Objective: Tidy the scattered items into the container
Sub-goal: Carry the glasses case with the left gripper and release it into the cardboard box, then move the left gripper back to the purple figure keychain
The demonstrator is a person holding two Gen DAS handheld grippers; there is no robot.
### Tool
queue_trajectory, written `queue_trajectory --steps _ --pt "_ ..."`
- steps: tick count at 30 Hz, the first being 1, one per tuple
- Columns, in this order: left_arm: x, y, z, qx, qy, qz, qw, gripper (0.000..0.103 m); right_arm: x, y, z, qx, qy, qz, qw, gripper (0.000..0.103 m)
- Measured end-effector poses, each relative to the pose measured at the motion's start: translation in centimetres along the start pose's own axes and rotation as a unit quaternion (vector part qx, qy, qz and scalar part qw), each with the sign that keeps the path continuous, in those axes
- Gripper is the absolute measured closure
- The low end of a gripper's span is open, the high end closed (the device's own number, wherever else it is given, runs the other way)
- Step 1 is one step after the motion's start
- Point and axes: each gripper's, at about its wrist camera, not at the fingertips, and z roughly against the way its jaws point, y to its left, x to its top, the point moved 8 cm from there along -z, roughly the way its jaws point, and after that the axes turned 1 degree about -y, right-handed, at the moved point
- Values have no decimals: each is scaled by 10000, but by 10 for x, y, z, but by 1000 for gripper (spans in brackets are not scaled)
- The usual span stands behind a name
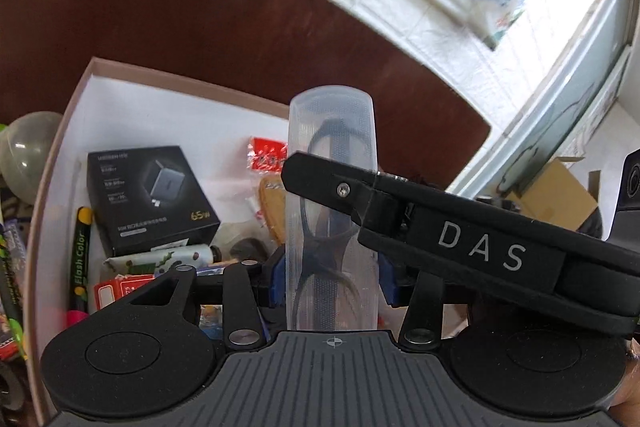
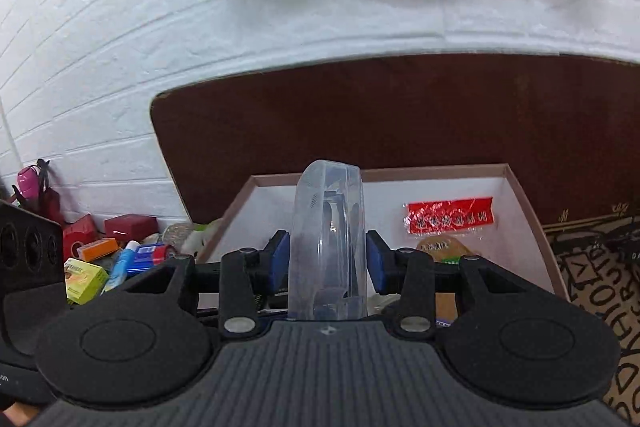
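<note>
Left gripper (image 1: pixel 332 279): blue pads are seen just off either edge of the clear glasses case (image 1: pixel 332 131), jaws apart, case between them. Right gripper (image 2: pixel 328 263): clamped on the same case across its thin sides.

Case is held upright above the open white-lined box (image 1: pixel 120 99), which sits on the brown surface (image 1: pixel 160 7).

Left view only: the case's broad face with dark glasses inside, the right gripper's finger laid across it, and a black charger box (image 1: pixel 152 199) and a highlighter (image 1: pixel 80 259) in the box.

Right view only: the case edge-on, a red packet (image 2: pixel 448 219) by the box's far wall, and loose small items such as a yellow-green carton (image 2: pixel 84 279) outside the box on its left.
</note>
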Motion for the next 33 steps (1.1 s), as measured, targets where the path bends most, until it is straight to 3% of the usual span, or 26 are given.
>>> queue_trajectory --steps 2,3,5,9,21,27,33 --pt "0 8 -3 408 -52 9 9992 13 -5 -6 -8 -23 71 -93 9999 48" --pt "-1 14 -5 588 -24 51 9983 7 -7 -9 -10 -69 49 -110 9999 25" --pt "-3 21 -5 578 52 123 9982 3 -8 -13 -9 -192 -143 -135 9996 7" --pt "-9 25 -4 525 237 190 9982 3 -14 -17 -10 -205 -79 -226 9995 5" --pt "-12 7 31 558 36 -144 9983 2 -19 -6 14 -273 119 -283 9992 0" --pt "-22 -4 81 621 -144 -409 9971 3 -20 23 46 -171 5 -170 9997 0" --pt "-63 8 153 959 -364 -598 9929 3 -50 75 78 269 26 -92 9996 0"
